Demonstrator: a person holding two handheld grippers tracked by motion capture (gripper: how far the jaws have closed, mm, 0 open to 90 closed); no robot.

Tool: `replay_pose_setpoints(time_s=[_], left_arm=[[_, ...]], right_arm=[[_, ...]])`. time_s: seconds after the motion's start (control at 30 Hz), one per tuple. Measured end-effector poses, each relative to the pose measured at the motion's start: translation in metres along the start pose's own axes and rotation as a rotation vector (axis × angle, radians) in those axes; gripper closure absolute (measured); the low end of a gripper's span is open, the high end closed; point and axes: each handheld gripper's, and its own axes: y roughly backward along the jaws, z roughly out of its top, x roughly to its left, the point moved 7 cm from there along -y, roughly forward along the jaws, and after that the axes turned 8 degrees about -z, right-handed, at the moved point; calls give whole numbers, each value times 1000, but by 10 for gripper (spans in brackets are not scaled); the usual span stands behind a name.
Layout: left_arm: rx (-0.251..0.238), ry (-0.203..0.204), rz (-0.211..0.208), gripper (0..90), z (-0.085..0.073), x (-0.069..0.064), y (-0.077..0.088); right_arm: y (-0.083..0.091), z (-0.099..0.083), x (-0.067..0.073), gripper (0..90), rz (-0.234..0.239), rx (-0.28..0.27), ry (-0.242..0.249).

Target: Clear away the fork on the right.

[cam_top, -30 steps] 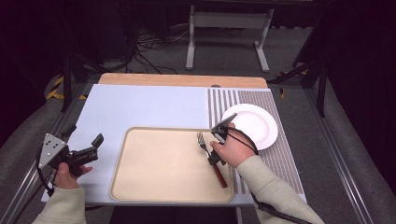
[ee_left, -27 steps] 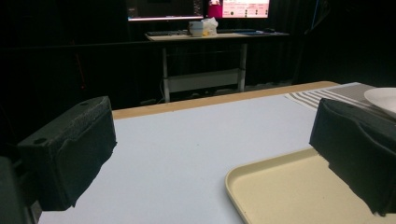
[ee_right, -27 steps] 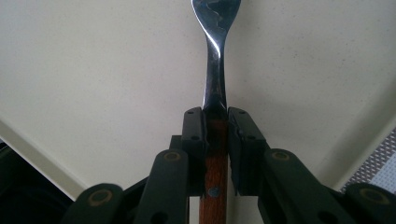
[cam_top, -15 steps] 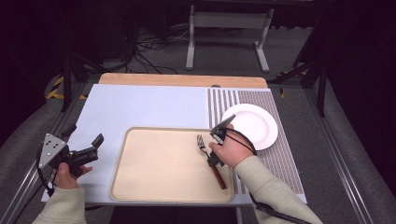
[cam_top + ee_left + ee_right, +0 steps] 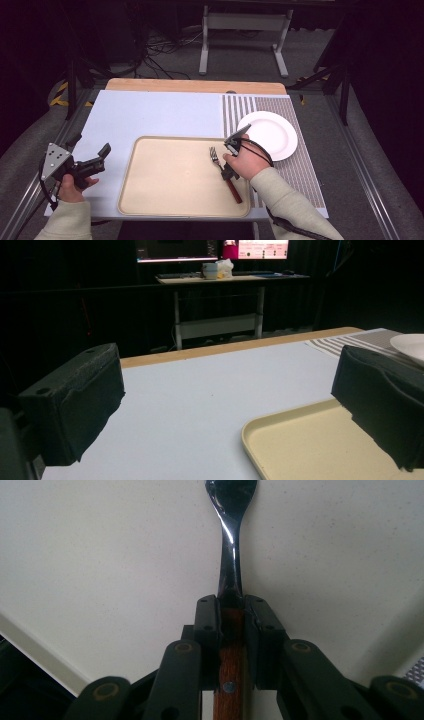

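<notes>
A fork [image 5: 225, 172] with a wooden handle and steel tines lies on the right part of a beige tray [image 5: 165, 175]. My right gripper [image 5: 228, 171] points down onto it, and in the right gripper view its jaws are shut on the fork [image 5: 231, 630] where the wood meets the steel neck, over the tray [image 5: 100, 580]. My left gripper [image 5: 95, 162] is held to the left of the tray over the pale blue mat. In the left gripper view its fingers [image 5: 75, 405] stand wide apart with nothing between them, and the tray [image 5: 300, 445] corner lies ahead.
A white plate [image 5: 267, 134] sits on a striped placemat [image 5: 295, 165] right of the tray; its edge [image 5: 407, 346] appears in the left gripper view. The pale blue mat [image 5: 155, 115] covers the table's left and middle. A desk with monitors [image 5: 220, 275] stands beyond the table.
</notes>
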Motion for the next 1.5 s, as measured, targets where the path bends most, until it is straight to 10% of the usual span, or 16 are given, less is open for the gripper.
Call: replay_pose_setpoints(time_s=[0.57, 0.9, 1.23, 1.5], left_arm=[[2, -7, 0, 9, 0, 0, 0], [3, -6, 0, 9, 0, 0, 0], [4, -4, 0, 10, 0, 0, -1], [5, -3, -2, 9, -1, 0, -1]], right_arm=[[10, 5, 4, 494, 21, -119, 65], [20, 14, 11, 232, -7, -300, 245], [29, 24, 16, 221, 0, -469, 440], [32, 31, 18, 432, 16, -544, 565]])
